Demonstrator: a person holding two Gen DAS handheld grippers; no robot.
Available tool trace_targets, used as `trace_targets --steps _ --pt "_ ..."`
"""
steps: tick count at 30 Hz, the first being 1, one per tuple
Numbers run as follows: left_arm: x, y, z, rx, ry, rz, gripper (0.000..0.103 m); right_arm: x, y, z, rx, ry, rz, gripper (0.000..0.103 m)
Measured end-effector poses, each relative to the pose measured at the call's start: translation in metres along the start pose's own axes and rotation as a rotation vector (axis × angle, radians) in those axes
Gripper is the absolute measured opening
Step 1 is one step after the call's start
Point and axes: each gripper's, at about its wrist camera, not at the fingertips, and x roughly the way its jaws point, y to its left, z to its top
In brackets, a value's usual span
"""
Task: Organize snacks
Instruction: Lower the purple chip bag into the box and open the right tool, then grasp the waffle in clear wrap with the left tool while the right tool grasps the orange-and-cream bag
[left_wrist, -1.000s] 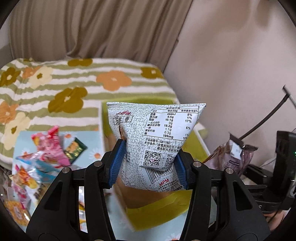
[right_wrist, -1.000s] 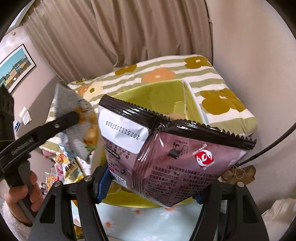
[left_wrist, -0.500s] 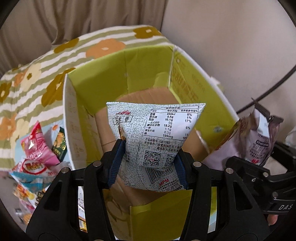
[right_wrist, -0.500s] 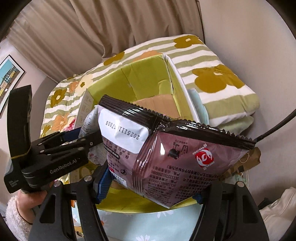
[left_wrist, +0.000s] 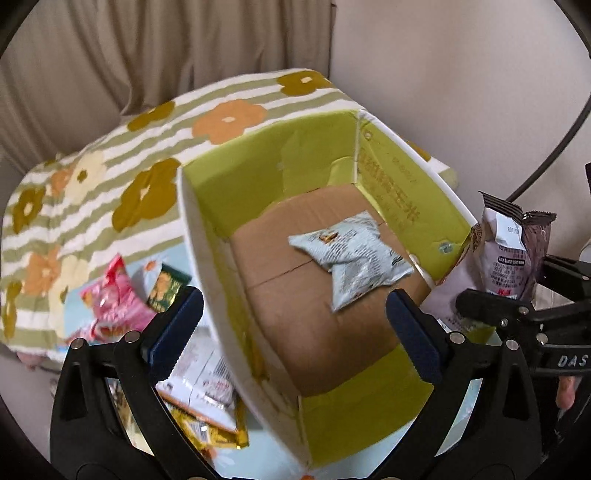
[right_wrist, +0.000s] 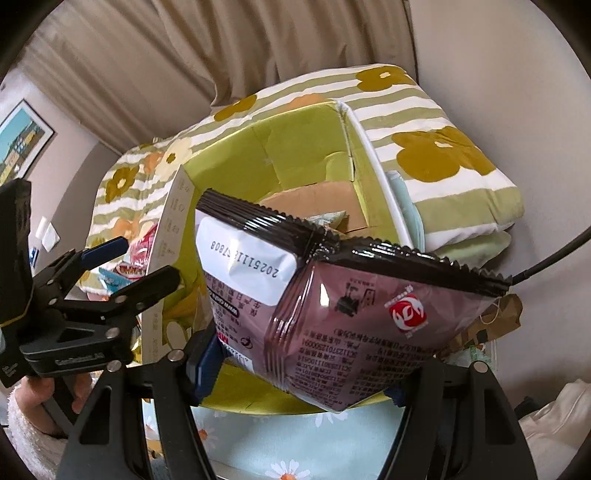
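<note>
A green-lined cardboard box (left_wrist: 229, 199) stands open on the bed. A pale grey snack bag (left_wrist: 351, 254) lies on its brown floor. My left gripper (left_wrist: 295, 325) is open and empty above the box's near side. My right gripper (right_wrist: 299, 365) is shut on a maroon snack bag (right_wrist: 332, 295) and holds it over the box's (right_wrist: 295, 144) near rim. That bag also shows in the left wrist view (left_wrist: 506, 251), at the box's right wall. The left gripper (right_wrist: 118, 258) appears open at the left of the right wrist view.
Several loose snack packets (left_wrist: 122, 299) lie left of the box on a light blue cloth (right_wrist: 332, 435). A striped flowered quilt (left_wrist: 110, 166) lies behind the box. A curtain and a beige wall are close behind. A black cable (left_wrist: 554, 147) runs at the right.
My left gripper has opened and the pale grey bag has dropped onto the box floor. The right gripper has kept the maroon bag by the box rim.
</note>
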Motion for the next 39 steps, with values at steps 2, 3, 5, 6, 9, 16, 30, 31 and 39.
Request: trace_targets --steps 2,3,5,6,9,16,30,31,39 --pt "-0.003 0.01 -0.005 -0.043 0.003 -0.01 0.099 0.004 0.004 0.001 -0.014 0.015 -0.01 0.065" --pt "-0.004 0.013 -0.008 -0.06 0.003 -0.014 0.099 0.007 0.006 0.002 -0.021 0.027 -0.02 0.065" --pt "-0.005 0.019 -0.013 -0.091 0.003 -0.03 0.099 0.013 0.008 0.004 -0.025 0.047 -0.033 0.065" --pt "-0.005 0.021 -0.014 -0.103 0.005 -0.035 0.099 0.017 0.009 0.005 -0.03 0.057 -0.029 0.066" --pt "-0.006 0.023 -0.019 -0.116 0.006 -0.022 0.099 0.023 0.012 0.005 -0.05 0.071 -0.021 0.066" --pt "-0.002 0.027 -0.03 -0.155 0.031 -0.042 0.099 0.014 0.011 -0.002 -0.121 -0.058 -0.018 0.103" --pt "-0.046 0.042 -0.051 -0.243 -0.036 -0.013 0.099 -0.028 0.027 -0.004 -0.169 -0.156 -0.057 0.103" --pt "-0.054 0.046 -0.054 -0.257 -0.048 -0.002 0.099 -0.031 0.029 -0.003 -0.181 -0.162 -0.055 0.103" --pt "-0.103 0.082 -0.089 -0.356 -0.086 0.098 0.099 -0.043 0.079 -0.001 -0.285 -0.205 0.054 0.103"
